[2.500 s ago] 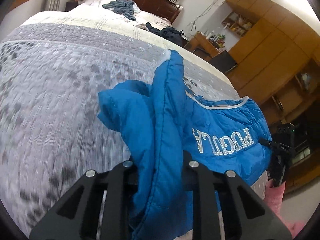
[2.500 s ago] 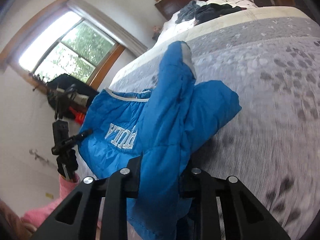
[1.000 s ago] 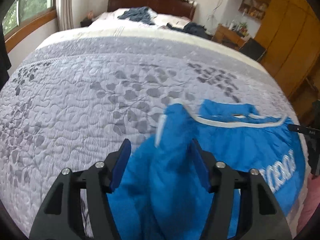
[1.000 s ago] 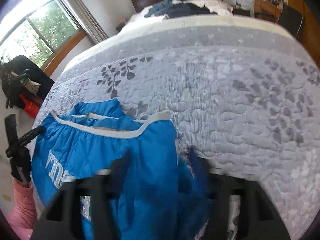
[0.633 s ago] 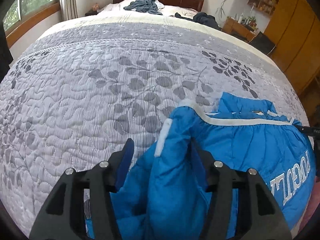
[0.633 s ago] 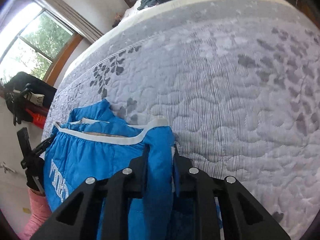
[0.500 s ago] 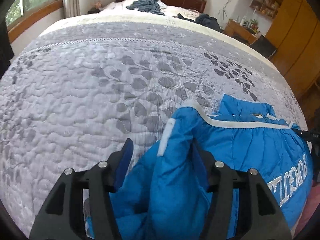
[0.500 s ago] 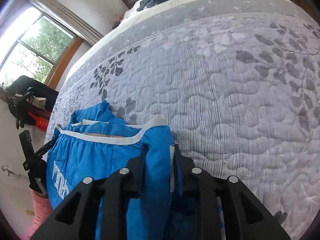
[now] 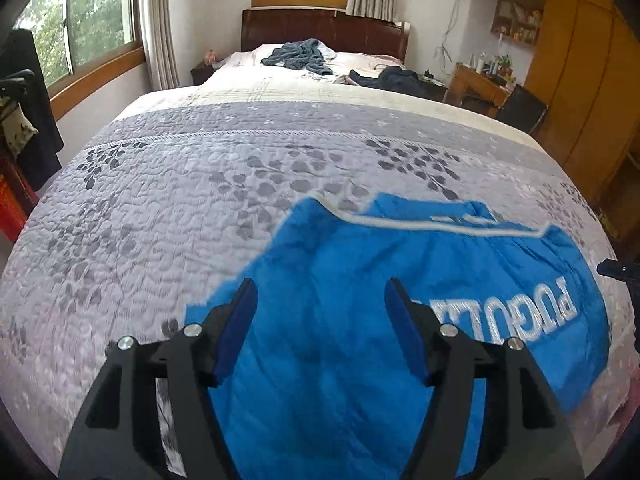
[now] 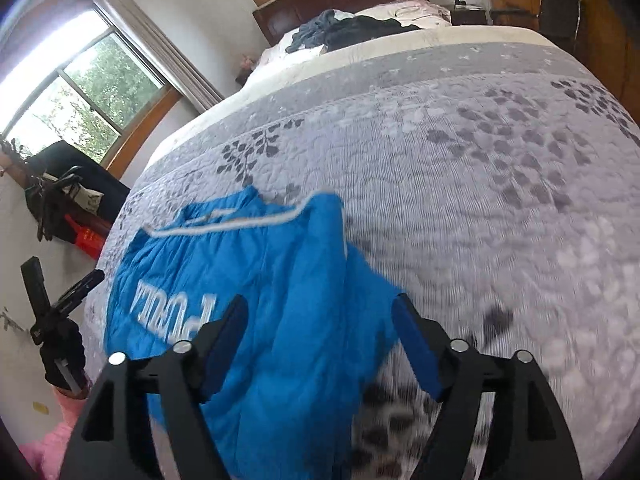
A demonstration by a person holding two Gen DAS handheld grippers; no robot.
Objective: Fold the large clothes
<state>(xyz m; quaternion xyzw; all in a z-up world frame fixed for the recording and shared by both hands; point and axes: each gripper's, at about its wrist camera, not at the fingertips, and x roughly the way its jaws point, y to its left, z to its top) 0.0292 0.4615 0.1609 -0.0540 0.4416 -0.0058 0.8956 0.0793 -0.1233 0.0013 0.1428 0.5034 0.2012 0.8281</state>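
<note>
Both grippers have let go of the blue padded jacket (image 9: 360, 320) since half a second ago: then each one pinched a fold of the cloth, and now the cloth lies flat on the bed. The left gripper (image 9: 320, 320) has its fingers wide apart, and nothing is between the blue pads (image 9: 236, 332) except open air above the jacket. The right gripper (image 10: 320, 336) is the same, its two fingers spread and empty.

In the left wrist view the jacket is under and ahead of the fingers, spread toward the right, and its white letters (image 9: 504, 316) lie to the right of the right finger. In the right wrist view the jacket (image 10: 256, 320) is below and to the left of the fingers, with the white-trimmed hem (image 10: 224, 226) on the far side.

The jacket rests on the grey leaf-patterned quilt (image 9: 160, 208), near the foot edge of the bed, close to the person. Dark clothes (image 9: 304, 54) lie far away at the head edge, beside the brown headboard (image 9: 324, 30).
</note>
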